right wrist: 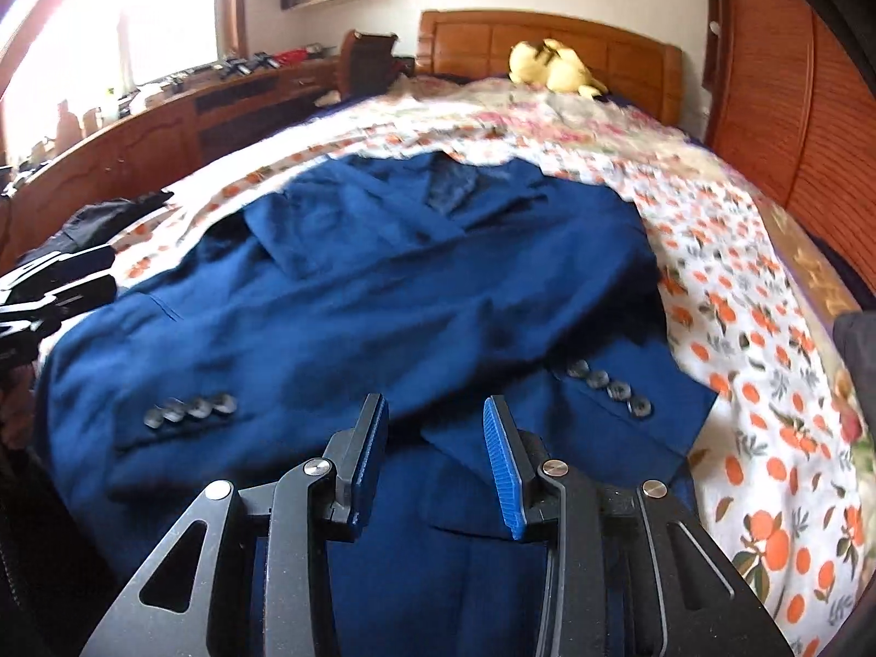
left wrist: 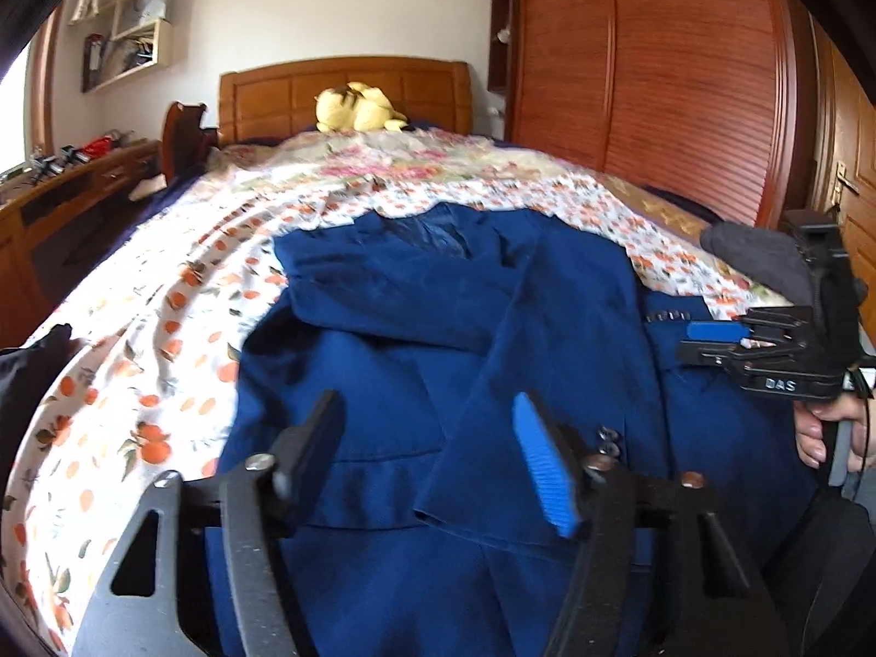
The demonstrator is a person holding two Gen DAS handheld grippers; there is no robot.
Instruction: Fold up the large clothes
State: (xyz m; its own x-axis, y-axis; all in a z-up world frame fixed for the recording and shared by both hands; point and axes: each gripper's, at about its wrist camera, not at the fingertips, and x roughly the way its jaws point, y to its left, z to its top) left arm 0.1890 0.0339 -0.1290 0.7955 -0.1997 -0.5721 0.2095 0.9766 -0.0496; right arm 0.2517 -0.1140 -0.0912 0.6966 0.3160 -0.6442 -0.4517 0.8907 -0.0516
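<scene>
Your blue jacket (right wrist: 383, 284) lies on the orange-print bedspread (right wrist: 766, 383), wooden wardrobe (left wrist: 657, 65) beside the bed. Your left gripper (left wrist: 432, 454) and right gripper (right wrist: 435, 460) both hover part-open over it, gripping nothing.

Daylit bedroom: wooden headboard (left wrist: 345, 96), slatted wardrobe (left wrist: 646, 71), wall shelves (left wrist: 128, 27), bright window (right wrist: 137, 16) over a sideboard (right wrist: 164, 131).

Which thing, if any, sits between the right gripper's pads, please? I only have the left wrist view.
Observer: Nothing. The right gripper is open over the jacket.
Operator: Thanks. Where does the sleeve behind that gripper end?
Observer: Its cuff ends at the jacket's edge beside the sheet, with four buttons facing up.
</scene>
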